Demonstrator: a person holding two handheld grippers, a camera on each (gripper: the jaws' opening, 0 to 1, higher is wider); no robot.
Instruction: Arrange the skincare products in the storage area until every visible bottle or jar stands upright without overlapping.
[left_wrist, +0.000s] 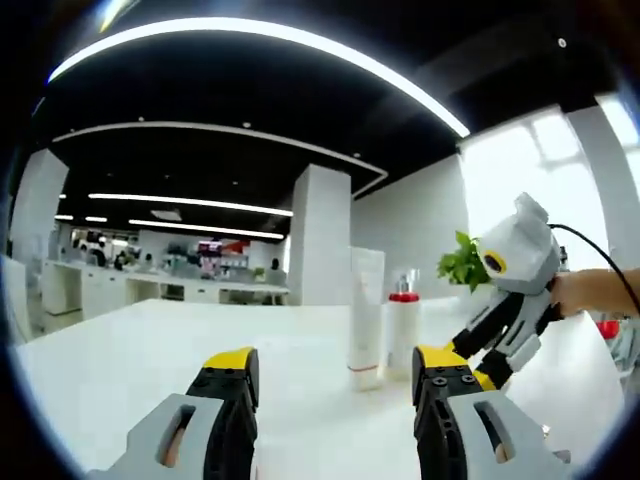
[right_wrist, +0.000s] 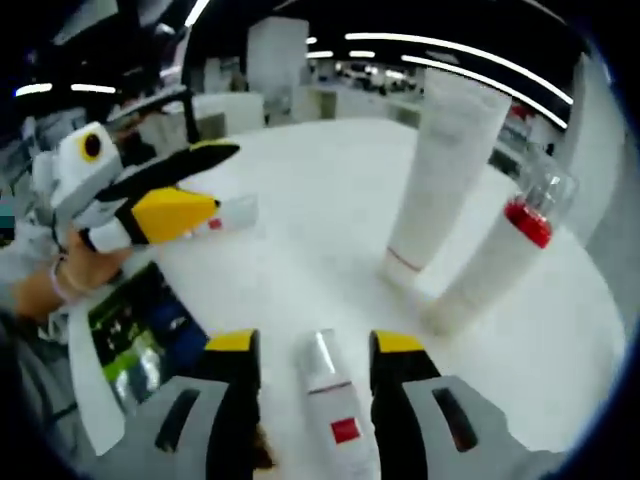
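A small white tube with a red label (right_wrist: 328, 400) is seen lying flat on the white counter (right_wrist: 320, 220), between the parted jaws of the right hand-held gripper (right_wrist: 315, 352); contact with either jaw cannot be made out, and its lower end is cut off by the view's edge. Beyond it, a tall white tube (right_wrist: 440, 170) and a red-collared bottle (right_wrist: 500, 250) are standing upright, close together. Another small tube (right_wrist: 232, 212) is glimpsed behind the left hand-held gripper (right_wrist: 205, 190), partly hidden; whether it is gripped cannot be told. In the left gripper view, the left hand-held gripper (left_wrist: 335, 368) is held wide open and empty, low over the counter (left_wrist: 130, 350), with the tall tube (left_wrist: 366, 315) and bottle (left_wrist: 403, 325) ahead. A hand (left_wrist: 580, 292) is seen holding the right hand-held gripper (left_wrist: 478, 370) tilted downward.
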